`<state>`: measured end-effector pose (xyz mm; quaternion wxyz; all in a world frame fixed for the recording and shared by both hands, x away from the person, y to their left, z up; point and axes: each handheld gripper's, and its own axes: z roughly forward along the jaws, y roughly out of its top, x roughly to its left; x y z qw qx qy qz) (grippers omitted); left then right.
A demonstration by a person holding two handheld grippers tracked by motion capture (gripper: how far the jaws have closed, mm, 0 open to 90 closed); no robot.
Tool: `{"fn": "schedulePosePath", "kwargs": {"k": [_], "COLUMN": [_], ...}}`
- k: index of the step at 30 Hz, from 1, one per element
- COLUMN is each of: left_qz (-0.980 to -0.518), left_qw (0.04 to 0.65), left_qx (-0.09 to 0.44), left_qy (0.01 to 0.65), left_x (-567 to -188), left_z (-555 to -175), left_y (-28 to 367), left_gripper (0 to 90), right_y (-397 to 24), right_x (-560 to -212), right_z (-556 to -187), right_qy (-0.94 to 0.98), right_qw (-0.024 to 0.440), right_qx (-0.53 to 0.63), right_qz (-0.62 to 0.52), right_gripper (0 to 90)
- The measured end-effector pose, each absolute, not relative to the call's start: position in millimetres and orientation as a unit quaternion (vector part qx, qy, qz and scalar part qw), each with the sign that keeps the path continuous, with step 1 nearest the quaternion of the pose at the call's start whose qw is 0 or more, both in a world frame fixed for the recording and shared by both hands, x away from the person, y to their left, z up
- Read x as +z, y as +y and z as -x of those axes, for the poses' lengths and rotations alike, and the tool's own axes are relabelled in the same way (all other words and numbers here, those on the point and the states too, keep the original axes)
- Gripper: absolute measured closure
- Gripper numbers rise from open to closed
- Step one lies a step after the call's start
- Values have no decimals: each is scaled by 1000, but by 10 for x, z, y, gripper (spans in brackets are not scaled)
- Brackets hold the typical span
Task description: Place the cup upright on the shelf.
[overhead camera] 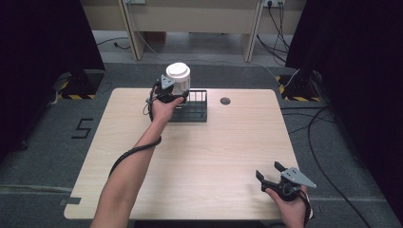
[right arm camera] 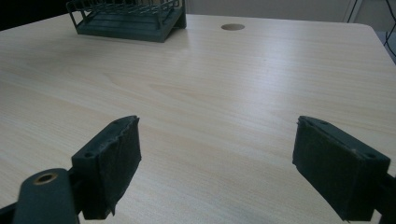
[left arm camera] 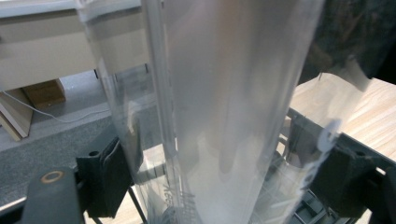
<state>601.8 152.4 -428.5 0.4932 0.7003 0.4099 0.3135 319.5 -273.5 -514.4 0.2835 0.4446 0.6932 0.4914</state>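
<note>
A black numeral "5" is marked on the grey floor [overhead camera: 28, 142], left of the table [overhead camera: 199, 156]. Embossed lettering on the clear container [left arm camera: 224, 93] is illegible.

A pale wooden table [overhead camera: 199, 156] with a round cable hole [overhead camera: 225, 100] stands on grey carpet [overhead camera: 43, 142]. Black curtains [overhead camera: 43, 33] flank both sides. Beyond the far edge, a light wooden bench [overhead camera: 190, 19] and loose cables [overhead camera: 280, 28] line the floor.

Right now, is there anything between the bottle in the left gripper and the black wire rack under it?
Nothing visible stands in the way. The left gripper holds the clear bottle upright just above the black rack, whose slots look empty. The right gripper is open, far off near the table's front edge.
</note>
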Motion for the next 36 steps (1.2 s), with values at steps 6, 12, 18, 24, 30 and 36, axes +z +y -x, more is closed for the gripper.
{"fn": "schedulePosePath", "kwargs": {"k": [6,12,18,24,30,36], "left_qz": [-703,-705,-706,-705,-711,-709], "left_qw": [486,484,482,481,479,485], "left_qx": [307,298,295,292,286,283], "left_qy": [418,425,427,432,428,427], "left_x": [-4365,-4443,-4464,-4470,-4479,-4494], "left_z": [-6025,-6023,-6030,-6041,-6034,-6026], "left_y": [1513,1503,1497,1503,1504,1545], "left_gripper": [175,174,174,173,171,167], "right_y": [-2734,-2732,-2732,-2732,-2730,-2725], "right_x": [-5144,-5143,-5143,-5143,-5143,-5143], "right_z": [-3197,-3196,-3196,-3196,-3197,-3196], "right_qy": [694,695,695,695,697,697], "right_qw": [283,284,284,284,284,284], "right_qx": [491,490,490,491,489,488], "right_qz": [-444,-443,-443,-443,-442,-442], "right_gripper": [158,158,158,158,158,158]}}
